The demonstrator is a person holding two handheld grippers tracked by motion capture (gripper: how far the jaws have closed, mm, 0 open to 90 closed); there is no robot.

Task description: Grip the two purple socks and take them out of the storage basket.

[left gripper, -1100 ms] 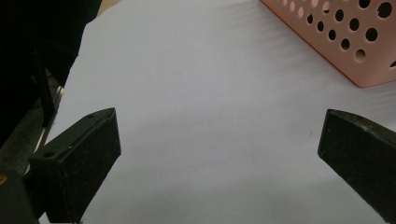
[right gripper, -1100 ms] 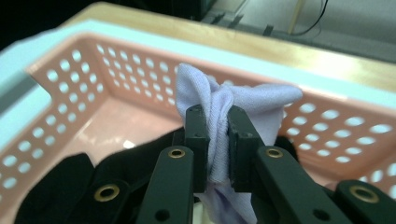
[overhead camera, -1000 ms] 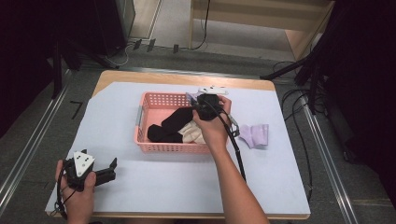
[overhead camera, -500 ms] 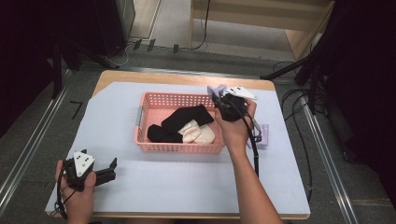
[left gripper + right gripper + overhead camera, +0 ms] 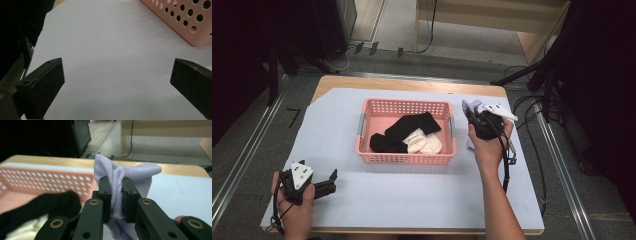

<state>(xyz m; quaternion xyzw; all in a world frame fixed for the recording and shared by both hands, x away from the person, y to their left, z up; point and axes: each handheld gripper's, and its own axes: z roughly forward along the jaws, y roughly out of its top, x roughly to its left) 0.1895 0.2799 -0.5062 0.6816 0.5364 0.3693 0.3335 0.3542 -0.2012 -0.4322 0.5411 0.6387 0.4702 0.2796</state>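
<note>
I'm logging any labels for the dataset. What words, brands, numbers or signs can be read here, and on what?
None can be read. The pink basket, lilac sock, black socks, cream sock and blue table cover bear no lettering; the left gripper plate has only dark dots.

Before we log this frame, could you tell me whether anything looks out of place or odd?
Nothing stands out. The pink basket sits square, socks inside; the lilac sock is bunched in the right gripper.
</note>
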